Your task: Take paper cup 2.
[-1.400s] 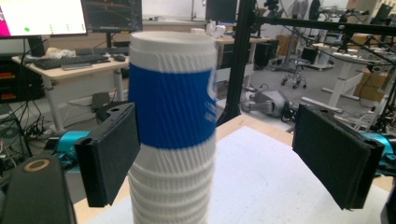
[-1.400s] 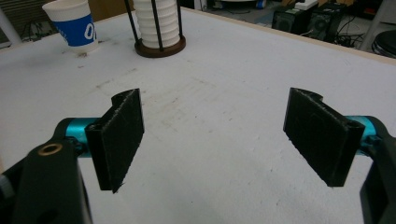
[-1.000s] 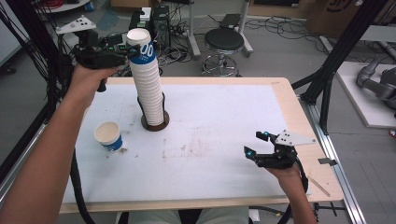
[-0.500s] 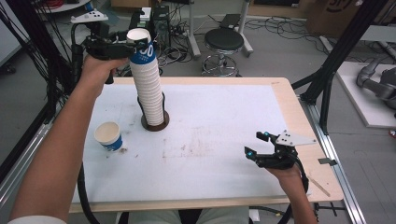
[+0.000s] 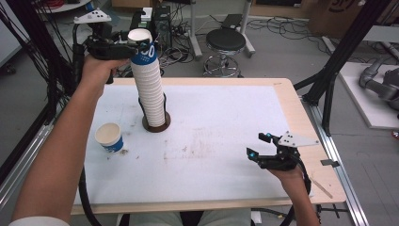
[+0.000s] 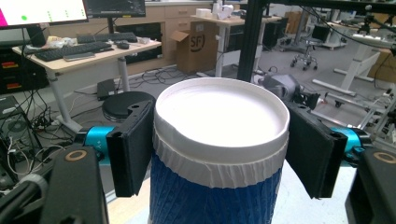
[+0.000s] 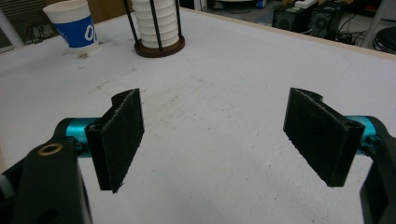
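My left hand-held gripper [image 5: 133, 47] has just been closing and now pinches the top cup [image 6: 219, 140] of the cup stack [image 5: 149, 89], gripping below its rim to lift it free. Right of the stack, my right hand-held gripper [image 5: 258, 147] waits spread over the desk [image 5: 226, 113].

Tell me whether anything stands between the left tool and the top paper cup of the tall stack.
Nothing visible does. The left tool has just been closing and its black pads now sit against the blue-and-white top paper cup of the tall stack, one on each side.
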Demonstrator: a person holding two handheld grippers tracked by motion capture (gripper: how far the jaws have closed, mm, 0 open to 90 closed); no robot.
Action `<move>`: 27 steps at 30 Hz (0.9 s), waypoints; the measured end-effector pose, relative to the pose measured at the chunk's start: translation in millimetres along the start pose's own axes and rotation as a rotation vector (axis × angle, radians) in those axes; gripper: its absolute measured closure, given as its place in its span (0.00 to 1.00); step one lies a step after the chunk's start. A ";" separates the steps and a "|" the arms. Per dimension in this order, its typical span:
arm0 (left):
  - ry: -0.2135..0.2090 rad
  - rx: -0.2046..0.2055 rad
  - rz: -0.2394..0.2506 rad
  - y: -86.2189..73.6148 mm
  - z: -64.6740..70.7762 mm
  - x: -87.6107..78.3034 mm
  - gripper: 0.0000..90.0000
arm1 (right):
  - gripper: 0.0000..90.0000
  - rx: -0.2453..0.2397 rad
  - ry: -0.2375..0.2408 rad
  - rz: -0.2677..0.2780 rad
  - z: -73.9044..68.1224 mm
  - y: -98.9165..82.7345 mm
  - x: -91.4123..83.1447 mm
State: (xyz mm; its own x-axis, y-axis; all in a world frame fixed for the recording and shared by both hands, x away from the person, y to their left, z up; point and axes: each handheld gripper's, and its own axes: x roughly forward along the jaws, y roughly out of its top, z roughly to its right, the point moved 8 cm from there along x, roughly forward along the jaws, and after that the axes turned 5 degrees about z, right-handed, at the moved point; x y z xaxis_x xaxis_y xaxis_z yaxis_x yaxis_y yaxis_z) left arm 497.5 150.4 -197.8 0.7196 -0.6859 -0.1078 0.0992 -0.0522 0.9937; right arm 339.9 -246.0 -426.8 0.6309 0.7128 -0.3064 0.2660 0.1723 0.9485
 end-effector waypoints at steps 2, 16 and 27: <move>-0.001 0.003 0.010 3.2 0.4 -0.8 0.33 | 0.23 -0.003 0.002 0.001 -0.1 0.0 0.2; 0.003 0.035 0.092 48.5 9.0 -18.2 0.34 | 0.23 0.004 0.007 -0.001 -1.5 0.5 -0.5; -0.002 0.024 0.148 69.5 11.8 -46.6 0.34 | 0.23 0.003 0.010 0.003 -2.3 1.1 -0.1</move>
State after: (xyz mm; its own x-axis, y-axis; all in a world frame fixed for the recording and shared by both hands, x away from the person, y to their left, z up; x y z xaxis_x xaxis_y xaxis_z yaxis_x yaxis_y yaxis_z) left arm 462.8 170.2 -123.4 0.7239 -0.6887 0.0402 -0.0246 0.0326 0.9992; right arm 338.5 -244.3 -425.5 0.6244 0.7199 -0.3030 0.2661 0.1687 0.9491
